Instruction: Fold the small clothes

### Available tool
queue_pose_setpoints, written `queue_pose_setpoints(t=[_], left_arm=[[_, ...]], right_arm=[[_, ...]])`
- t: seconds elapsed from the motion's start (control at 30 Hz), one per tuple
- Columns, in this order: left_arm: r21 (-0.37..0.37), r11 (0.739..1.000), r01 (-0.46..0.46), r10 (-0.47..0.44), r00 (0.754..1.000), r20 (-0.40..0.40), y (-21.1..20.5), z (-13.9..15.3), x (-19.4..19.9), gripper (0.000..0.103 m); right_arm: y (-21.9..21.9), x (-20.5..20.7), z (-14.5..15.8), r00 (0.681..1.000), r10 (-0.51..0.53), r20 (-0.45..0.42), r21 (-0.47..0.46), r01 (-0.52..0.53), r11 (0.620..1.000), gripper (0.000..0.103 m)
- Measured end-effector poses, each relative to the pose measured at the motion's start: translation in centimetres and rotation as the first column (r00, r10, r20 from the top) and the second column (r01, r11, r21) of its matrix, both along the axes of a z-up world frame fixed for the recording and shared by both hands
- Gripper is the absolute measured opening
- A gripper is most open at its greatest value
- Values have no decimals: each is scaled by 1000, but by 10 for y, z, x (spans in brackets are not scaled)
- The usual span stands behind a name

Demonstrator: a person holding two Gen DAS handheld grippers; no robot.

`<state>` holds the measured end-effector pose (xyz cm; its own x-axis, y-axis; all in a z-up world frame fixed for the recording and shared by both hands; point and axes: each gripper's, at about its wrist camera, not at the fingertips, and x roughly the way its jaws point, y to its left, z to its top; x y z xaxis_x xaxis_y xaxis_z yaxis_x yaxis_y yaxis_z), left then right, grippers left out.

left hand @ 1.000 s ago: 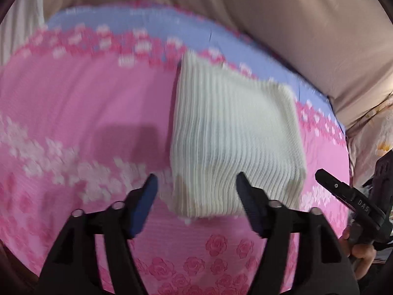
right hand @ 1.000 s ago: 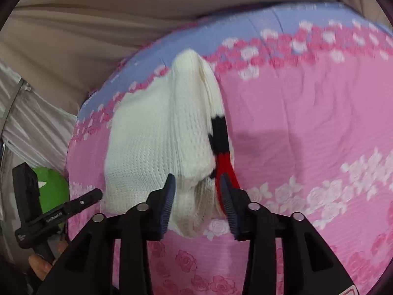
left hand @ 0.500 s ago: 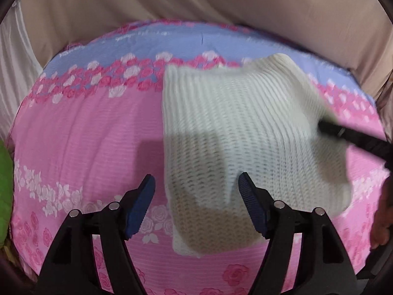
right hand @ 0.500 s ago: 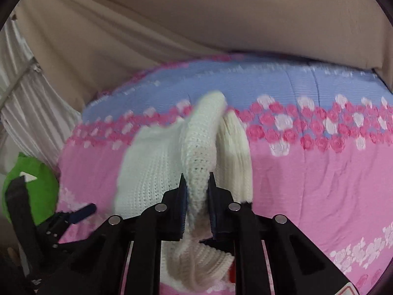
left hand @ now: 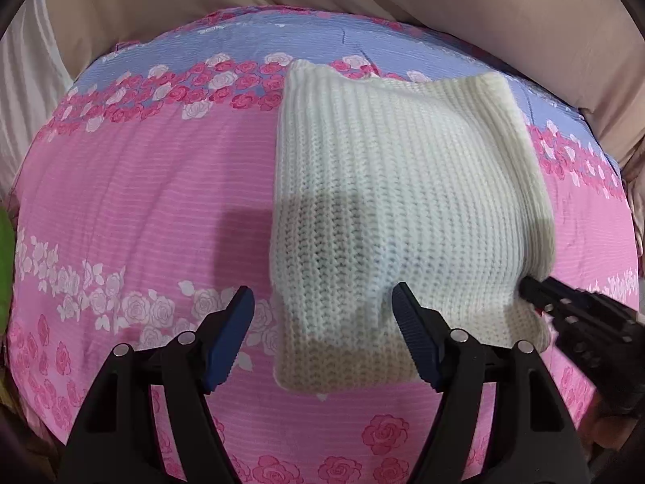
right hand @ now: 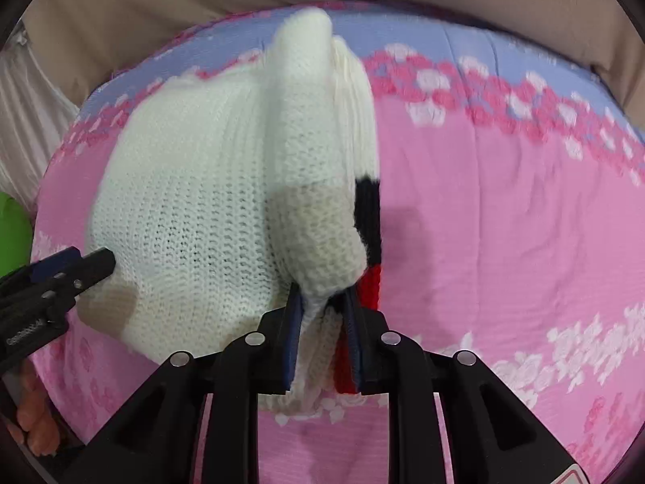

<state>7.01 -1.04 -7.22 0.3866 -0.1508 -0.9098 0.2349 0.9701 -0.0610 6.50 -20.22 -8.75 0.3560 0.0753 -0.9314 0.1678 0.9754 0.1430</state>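
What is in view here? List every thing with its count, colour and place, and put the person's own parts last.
sweater: one, cream knit with a black and red band at one edge, lying on the bedspread, one fold bunched up.
bedspread: one, pink with rose print and a blue strip at the far edge, under the sweater.
curtain: beige cloth, behind the bed.
green thing: one, at the left edge of the right wrist view; what it is cannot be told.
left gripper: one, black with blue pads, open, over the sweater's near edge.
right gripper: one, black with blue pads, clamped on the bunched sweater edge, jaws easing open.
hand: one, partly seen, holding the left gripper.
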Motion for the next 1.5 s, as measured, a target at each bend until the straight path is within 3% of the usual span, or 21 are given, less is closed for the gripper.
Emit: queue_pose_setpoints(t=[0.17,0.23,0.33,0.37,0.43,0.53,0.67,0.73,0.83,0.93,1.1,1.17,1.37,1.47,1.5], left_arm=[[6,1000,9,-9,1000,25,-2,9,-12,69],[4,1000,11,-11,1000,24,-3,9,-16,69],[20,1000,17,-18,1000,24,-4,8,-20,69],[26,1000,17,-18,1000,25,-4,8,-22,69],[27,1000,14,-15,999,40,-1,11,-27,69],[23,1000,-1,0,998,56,4,15,-35,75],[19,1000,3,-5,993,115,8,26,-54,90],[5,1000,-8,7,989,149,10,32,-64,95],[-28,999,-27,31,984,174,12,36,-75,96],[-5,999,-32,33,984,176,12,35,-80,96],[12,999,-40,39,993,111,17,26,-72,96],[13,999,-46,45,997,69,19,20,-67,96],[78,997,6,-6,1000,-3,17,-2,-62,96],[164,985,50,-49,999,-7,16,-20,-69,95],[160,986,41,-40,999,-15,18,-24,-67,94]], right_arm=[[6,-24,55,991,-16,133,48,9,999,18],[11,-25,46,994,5,112,21,-7,1000,18],[12,-16,-11,999,19,-26,-30,-20,999,17],[7,-17,-15,1000,11,12,-6,-11,1000,18],[2,-19,-6,1000,-25,-4,29,25,999,19],[-1,-38,28,997,-65,51,76,61,995,20],[0,-69,59,988,-107,116,64,100,993,35],[4,-84,66,980,-148,136,61,141,988,51],[16,-99,73,969,-165,186,4,167,986,57],[26,-107,73,968,-141,210,-53,155,986,58],[11,-99,61,971,-159,177,-28,167,986,61],[3,-80,46,982,-143,124,-5,145,989,62],[-5,-39,2,994,-105,-9,213,104,971,60],[-1,-31,-11,994,-97,-44,236,105,966,41],[-1,-29,-13,994,-96,-49,241,105,965,28]])
